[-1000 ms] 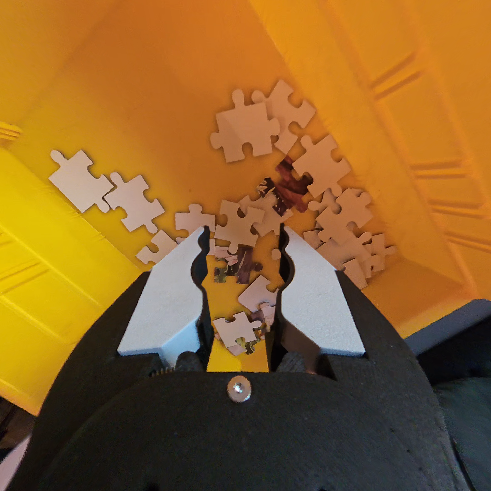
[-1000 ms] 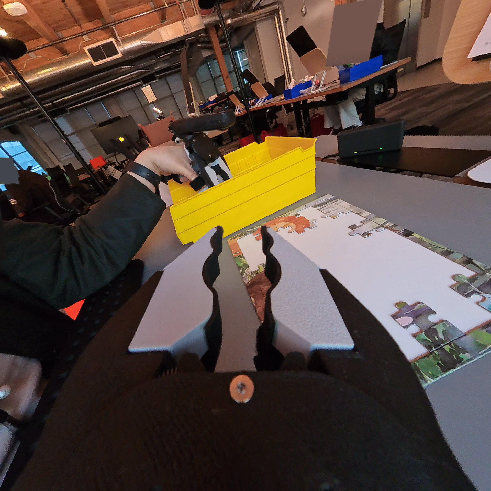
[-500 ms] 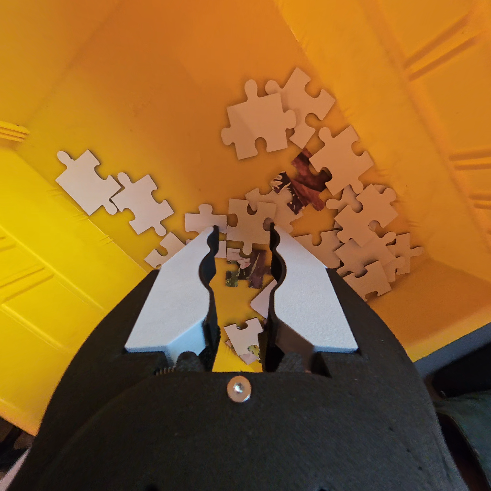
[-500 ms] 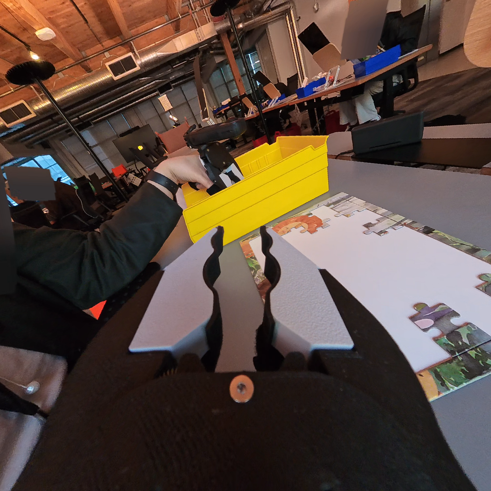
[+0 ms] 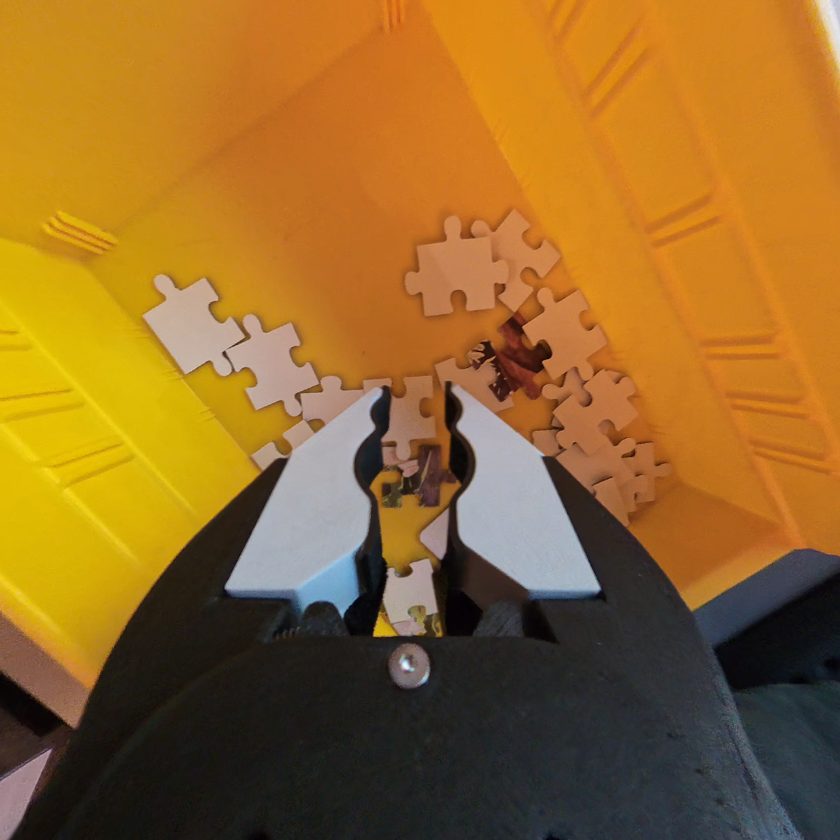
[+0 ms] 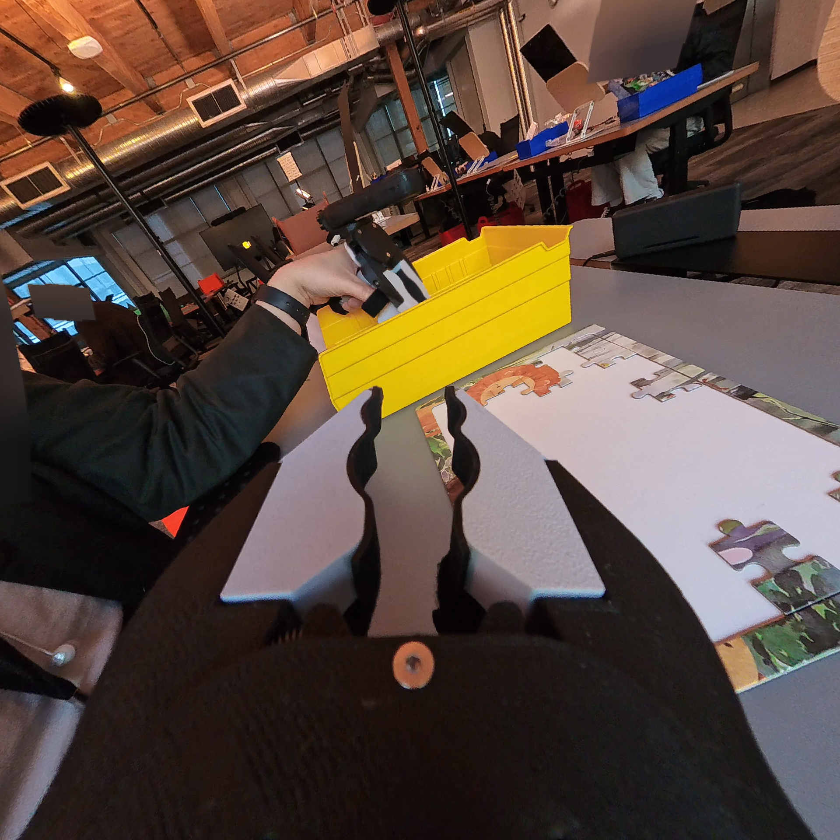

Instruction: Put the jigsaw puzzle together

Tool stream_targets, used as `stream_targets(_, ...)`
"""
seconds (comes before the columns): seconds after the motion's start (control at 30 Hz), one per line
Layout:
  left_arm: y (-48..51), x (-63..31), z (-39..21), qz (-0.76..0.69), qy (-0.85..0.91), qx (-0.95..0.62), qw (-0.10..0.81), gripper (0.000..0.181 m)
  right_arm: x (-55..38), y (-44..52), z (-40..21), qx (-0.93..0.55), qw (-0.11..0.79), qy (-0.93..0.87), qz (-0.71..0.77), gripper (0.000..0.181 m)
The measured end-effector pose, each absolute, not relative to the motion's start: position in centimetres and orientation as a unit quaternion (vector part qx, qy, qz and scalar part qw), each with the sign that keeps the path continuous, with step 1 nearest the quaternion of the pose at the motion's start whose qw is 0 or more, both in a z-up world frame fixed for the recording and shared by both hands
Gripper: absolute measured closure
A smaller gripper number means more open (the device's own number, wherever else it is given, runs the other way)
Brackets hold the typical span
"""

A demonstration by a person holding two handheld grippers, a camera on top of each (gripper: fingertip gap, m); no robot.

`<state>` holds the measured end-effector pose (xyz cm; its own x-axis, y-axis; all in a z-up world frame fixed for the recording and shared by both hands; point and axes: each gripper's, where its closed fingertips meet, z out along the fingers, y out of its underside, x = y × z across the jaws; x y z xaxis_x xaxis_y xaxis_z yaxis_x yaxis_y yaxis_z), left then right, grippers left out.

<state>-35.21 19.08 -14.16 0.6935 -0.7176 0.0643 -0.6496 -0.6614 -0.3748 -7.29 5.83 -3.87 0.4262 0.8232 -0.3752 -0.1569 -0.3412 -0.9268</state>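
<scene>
Jigsaw puzzle [image 6: 636, 463], colourful border, bare white centre

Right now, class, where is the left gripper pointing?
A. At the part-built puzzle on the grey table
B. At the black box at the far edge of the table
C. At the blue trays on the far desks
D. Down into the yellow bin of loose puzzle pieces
D: the left gripper looks down into the yellow bin at loose puzzle pieces; the right wrist view shows its fingers inside the bin.

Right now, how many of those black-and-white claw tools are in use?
2. The left gripper reaches into the yellow bin over loose pieces; the right gripper hovers over the grey table beside the puzzle. None seems hidden.
</scene>
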Motion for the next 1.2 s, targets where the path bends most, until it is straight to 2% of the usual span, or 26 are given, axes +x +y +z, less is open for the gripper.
stream_targets(0.1,19.0,-35.2,-15.0,-0.091,0.388,-0.904,0.152,0.14,-7.5,5.7,-4.0,-0.669,0.513,-0.254,0.475,0.154)
stream_targets(0.27,19.0,-35.7,-16.1,-0.077,0.384,-0.911,0.129,0.137,-7.6,5.6,-4.1,-0.669,0.51,-0.259,0.474,0.154)
stream_targets(0.5,19.4,-36.1,-16.3,-0.052,0.394,-0.906,0.142,0.15,-7.9,5.3,-4.1,-0.669,0.504,-0.267,0.477,0.154)
stream_targets(0.7,19.3,-36.1,-16.3,-0.036,0.411,-0.901,0.132,0.152,-7.9,5.2,-4.1,-0.668,0.503,-0.266,0.479,0.154)
stream_targets(0.83,19.5,-36.2,-16.1,-0.047,0.397,-0.907,0.136,0.17,-7.9,5.2,-4.0,-0.667,0.503,-0.267,0.48,0.153)
stream_targets(1.2,20.5,-36.8,-14.6,-0.062,0.336,-0.926,0.161,0.17,-8.1,5.0,-3.9,-0.665,0.501,-0.269,0.483,0.154)
